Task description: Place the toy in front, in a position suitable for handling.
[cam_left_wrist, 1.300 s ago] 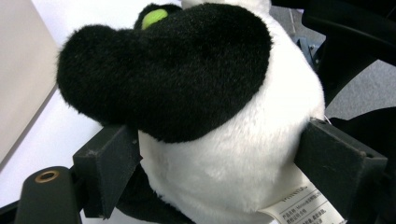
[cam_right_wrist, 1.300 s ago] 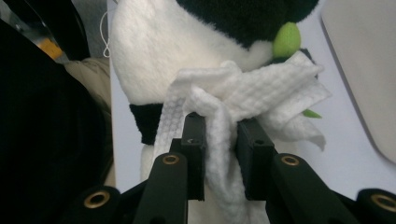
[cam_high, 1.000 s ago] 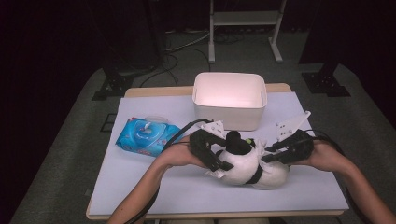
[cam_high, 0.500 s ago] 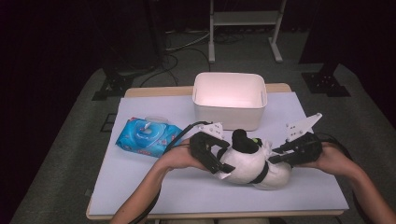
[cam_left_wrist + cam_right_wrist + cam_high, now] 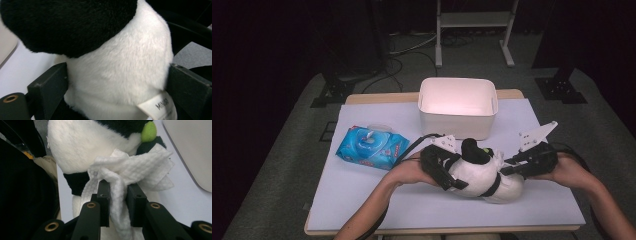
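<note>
The desk carries a white bin beyond both grippers and a blue wipes pack to the left of the left gripper. Between the grippers lies a black-and-white plush toy. The left gripper's jaws, which have just been opening, straddle the toy's white body wide apart. The right gripper clamps a white wipe lying against the toy.

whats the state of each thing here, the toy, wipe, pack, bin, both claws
plush toy: lying on the table, between the left claw's jaws
left claw: jaws wide, just been opening, around the toy
white wipe: bunched, against the toy
right claw: shut on the wipe
wipes pack: flat, lid closed
white bin: upright, empty
</note>
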`<state>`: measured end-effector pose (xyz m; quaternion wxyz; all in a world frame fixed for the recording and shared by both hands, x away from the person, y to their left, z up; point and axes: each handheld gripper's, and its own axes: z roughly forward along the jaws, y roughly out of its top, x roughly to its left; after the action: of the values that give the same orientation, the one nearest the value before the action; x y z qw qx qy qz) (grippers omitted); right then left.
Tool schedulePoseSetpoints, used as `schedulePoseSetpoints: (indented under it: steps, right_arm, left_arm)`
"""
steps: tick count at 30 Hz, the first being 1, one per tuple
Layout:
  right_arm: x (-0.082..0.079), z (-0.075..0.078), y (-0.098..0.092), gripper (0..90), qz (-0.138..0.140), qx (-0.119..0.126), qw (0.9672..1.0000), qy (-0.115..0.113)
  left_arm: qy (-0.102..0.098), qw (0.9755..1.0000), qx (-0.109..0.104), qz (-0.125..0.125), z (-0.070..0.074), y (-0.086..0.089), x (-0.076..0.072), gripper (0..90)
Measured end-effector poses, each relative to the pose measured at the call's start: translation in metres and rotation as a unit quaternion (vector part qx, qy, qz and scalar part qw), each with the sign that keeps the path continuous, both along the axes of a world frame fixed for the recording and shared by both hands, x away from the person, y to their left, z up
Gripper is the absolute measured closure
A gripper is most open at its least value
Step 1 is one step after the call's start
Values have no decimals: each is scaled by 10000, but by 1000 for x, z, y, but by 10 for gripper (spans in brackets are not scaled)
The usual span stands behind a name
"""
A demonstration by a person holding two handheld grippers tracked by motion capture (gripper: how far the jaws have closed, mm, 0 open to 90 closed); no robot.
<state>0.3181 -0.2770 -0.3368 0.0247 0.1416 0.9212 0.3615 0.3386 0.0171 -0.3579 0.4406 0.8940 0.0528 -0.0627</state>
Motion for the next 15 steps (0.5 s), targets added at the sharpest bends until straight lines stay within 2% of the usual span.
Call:
schedulePoseSetpoints:
  steps: [1, 3, 7, 10, 15]
  right_arm:
    - [0, 0, 0, 740, -1, 7, 10000, 2]
    - [0, 0, 3, 740, 18, 31, 10000, -7]
    - [1, 1, 8, 742, 61, 63, 10000, -48]
    - [1, 4, 9, 742, 61, 221, 9997, -42]
    - [3, 7, 13, 744, 77, 408, 9991, -90]
  left_arm:
    - [-16, 10000, 12, 9, 0, 0, 0, 69]
    - [-93, 10000, 8, 3, 1, 1, 1, 153]
    - [-151, 9999, -49, 46, 7, 6, 2, 222]
    - [-148, 9998, -106, 82, 11, 9, 3, 242]
    - [-287, 9996, 39, 25, 25, 13, 5, 264]
